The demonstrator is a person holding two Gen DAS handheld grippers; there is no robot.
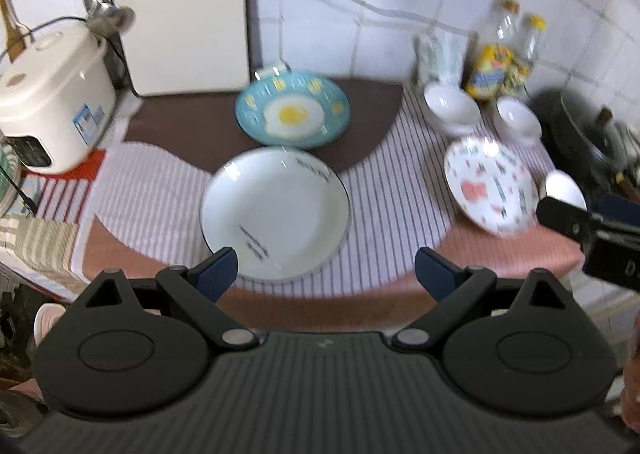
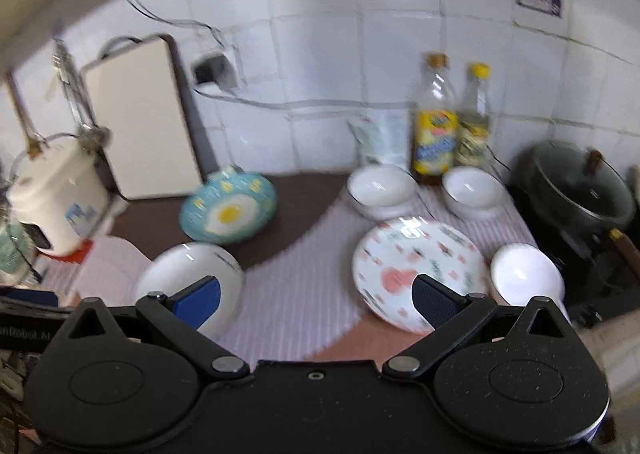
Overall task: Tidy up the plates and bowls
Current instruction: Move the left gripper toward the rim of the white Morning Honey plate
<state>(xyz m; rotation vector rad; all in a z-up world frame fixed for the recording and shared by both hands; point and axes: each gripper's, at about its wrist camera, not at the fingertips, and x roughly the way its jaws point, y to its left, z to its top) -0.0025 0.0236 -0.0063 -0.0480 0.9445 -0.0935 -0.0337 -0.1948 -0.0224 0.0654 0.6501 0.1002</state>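
A white plate with a dark rim [image 1: 276, 211] lies on the striped mat just ahead of my open, empty left gripper [image 1: 326, 274]; it also shows in the right wrist view [image 2: 188, 274]. A blue fried-egg plate [image 1: 293, 112] [image 2: 229, 212] sits behind it. A pink-patterned plate [image 1: 490, 183] [image 2: 418, 270] lies at the right, just ahead of my open, empty right gripper [image 2: 316, 296]. Two white bowls [image 2: 381, 189] [image 2: 474, 185] stand behind it, and a third white bowl [image 2: 527, 274] is to its right.
A rice cooker [image 1: 50, 99] stands at the left with a white cutting board [image 1: 180, 13] leaning on the tiled wall. Two bottles [image 2: 434, 129] stand at the back right. A black lidded pot [image 2: 580, 189] sits at the far right. The right gripper's body [image 1: 592, 230] shows at the left view's right edge.
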